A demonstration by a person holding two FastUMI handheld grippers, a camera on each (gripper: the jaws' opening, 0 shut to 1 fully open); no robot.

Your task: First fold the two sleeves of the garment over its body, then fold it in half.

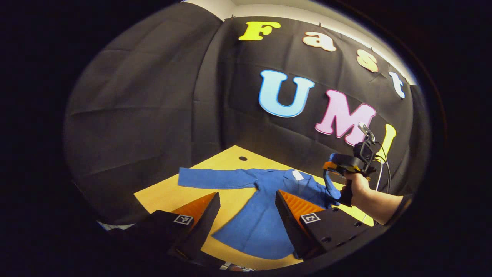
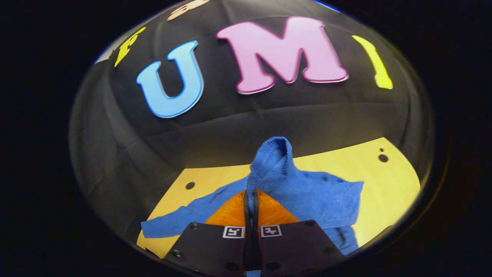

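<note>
The counter (image 1: 161,194) is yellow wood, and the blue garment (image 1: 261,219) lies flat across most of it. In the left gripper view its long axis runs from the collar at the far side, where a white tag shows, to the hem at the near edge, so the collar points toward the booth wall. One sleeve (image 1: 215,179) lies stretched straight out to the side, flat on the counter, at right angles to the body.

The other sleeve (image 2: 269,165) is lifted. In the right gripper view the right tool (image 2: 250,200) has its fingers pressed together on that sleeve's cuff, and the ribbed end stands up above the tips while the rest drapes down to the body. The left gripper view shows this tool (image 1: 333,181) farther off, held in a hand (image 1: 355,186), above the garment's shoulder.

The left tool (image 1: 246,207) hangs over the middle of the body with its fingers spread wide and nothing between them.

The step in hand looks like the first sleeve fold. The next move would call for carrying the pinched cuff across the chest, laying it flat and letting go. The flat sleeve would then fall to the left tool, and the halving comes last.
</note>
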